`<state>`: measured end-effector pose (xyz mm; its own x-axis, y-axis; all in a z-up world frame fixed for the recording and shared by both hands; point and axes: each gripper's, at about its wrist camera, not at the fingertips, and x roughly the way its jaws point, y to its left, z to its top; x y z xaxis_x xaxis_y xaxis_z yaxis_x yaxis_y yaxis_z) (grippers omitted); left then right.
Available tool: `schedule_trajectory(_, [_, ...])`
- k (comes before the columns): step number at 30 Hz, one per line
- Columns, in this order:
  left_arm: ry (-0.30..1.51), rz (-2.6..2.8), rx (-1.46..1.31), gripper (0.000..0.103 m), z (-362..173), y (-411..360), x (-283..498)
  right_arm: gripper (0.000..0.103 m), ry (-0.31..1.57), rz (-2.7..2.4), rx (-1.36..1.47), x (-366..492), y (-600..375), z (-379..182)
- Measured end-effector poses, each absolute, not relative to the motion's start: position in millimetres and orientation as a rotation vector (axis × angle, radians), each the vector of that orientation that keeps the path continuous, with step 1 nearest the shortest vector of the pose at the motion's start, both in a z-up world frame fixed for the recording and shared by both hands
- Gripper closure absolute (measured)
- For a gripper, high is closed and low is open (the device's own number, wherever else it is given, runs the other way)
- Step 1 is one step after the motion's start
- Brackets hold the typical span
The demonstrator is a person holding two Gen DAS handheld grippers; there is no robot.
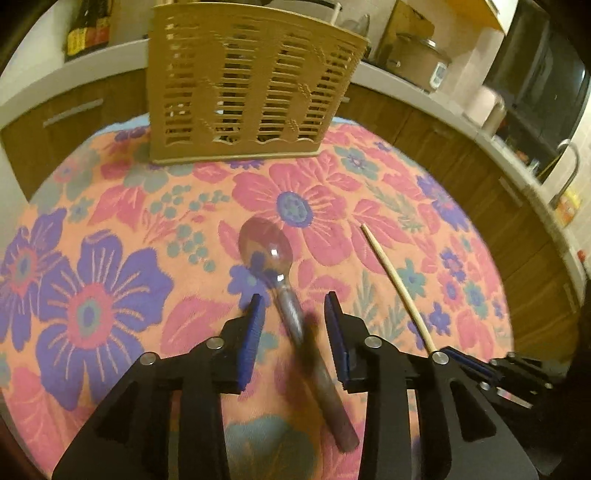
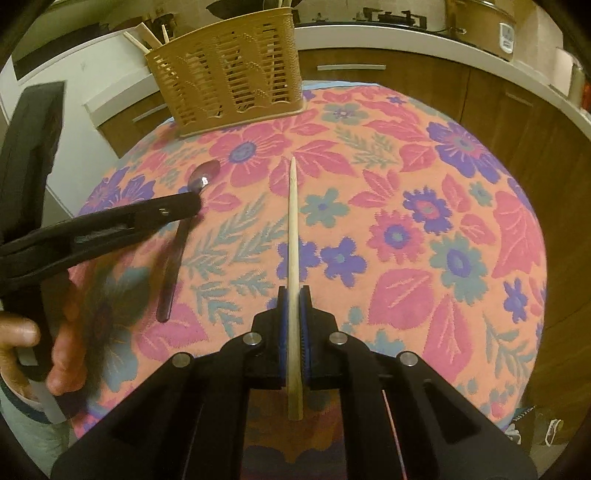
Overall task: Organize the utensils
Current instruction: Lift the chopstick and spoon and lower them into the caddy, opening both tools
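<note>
A metal spoon (image 1: 266,247) lies on the floral tablecloth (image 1: 110,221), bowl towards a tan slotted utensil holder (image 1: 251,85) at the table's far edge. My left gripper (image 1: 294,297) straddles the spoon's handle, jaws apart and blue pads clear of it. In the right wrist view my right gripper (image 2: 294,291) is shut on a wooden chopstick (image 2: 293,221) near its thick end, thin tip towards the holder (image 2: 229,70). Whether that tip rests on the cloth I cannot tell. The left gripper (image 2: 190,206) covers the neck of the spoon (image 2: 205,175). The right gripper (image 1: 461,363) and chopstick (image 1: 395,284) show at lower right.
Several sticks (image 2: 147,35) stand in the holder. A hand (image 2: 22,332) grips the left tool at the near left. Brown cabinets (image 1: 480,177) under a white counter ring the round table, with a pot (image 2: 480,22) and a tap (image 1: 569,166) on top.
</note>
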<state>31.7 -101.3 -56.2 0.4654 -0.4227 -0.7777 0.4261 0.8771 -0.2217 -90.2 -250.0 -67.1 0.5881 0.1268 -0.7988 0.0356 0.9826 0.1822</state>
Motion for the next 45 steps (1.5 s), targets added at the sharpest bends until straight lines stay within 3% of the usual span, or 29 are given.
schedule_trajectory(3, [0.945,-0.483,0.086,0.070,-56.4,-115.7,33.8,0.091,0.985,0.112,0.220,-78.0,-256.7,-65.2])
schedule_trajectory(5, [0.930,-0.457,0.149,0.078,-57.1,-123.0,33.2,0.087,1.015,0.141,0.229,-67.4,-260.4,-63.5])
schedule_trajectory(6, [0.920,-0.442,0.172,0.088,-57.6,-124.2,32.9,0.087,1.035,0.145,0.226,-58.8,-261.8,-62.7])
schedule_trajectory(7, [0.910,-0.434,0.188,0.092,-58.0,-123.4,32.6,0.087,1.053,0.143,0.229,-51.8,-262.5,-63.1])
schedule_trajectory(16, [0.953,-0.460,0.144,0.093,-55.1,-96.4,24.9,0.087,1.207,0.132,0.207,7.2,-255.2,-57.5])
schedule_trajectory(18, [0.965,-0.464,0.141,0.092,-54.6,-93.2,23.2,0.090,1.224,0.124,0.179,14.9,-251.1,-57.2])
schedule_trajectory(20, [0.979,-0.474,0.139,0.091,-53.7,-90.8,22.7,0.099,1.234,0.110,0.153,20.9,-248.8,-56.7])
schedule_trajectory(25, [0.987,-0.478,0.163,0.089,-53.4,-95.1,27.4,0.099,1.231,0.118,0.127,28.0,-243.6,-53.9])
schedule_trajectory(30, [0.953,-0.455,0.227,0.093,-54.1,-104.9,27.4,0.099,1.175,0.185,0.151,21.7,-240.1,-50.5])
schedule_trajectory(34, [0.897,-0.494,0.104,0.093,-39.1,-89.5,28.8,0.099,1.086,0.257,0.165,13.6,-235.4,-33.8])
schedule_trajectory(45, [0.512,-0.582,-0.146,0.093,81.0,-42.8,34.5,0.099,0.749,0.364,0.208,14.9,-242.8,62.4])
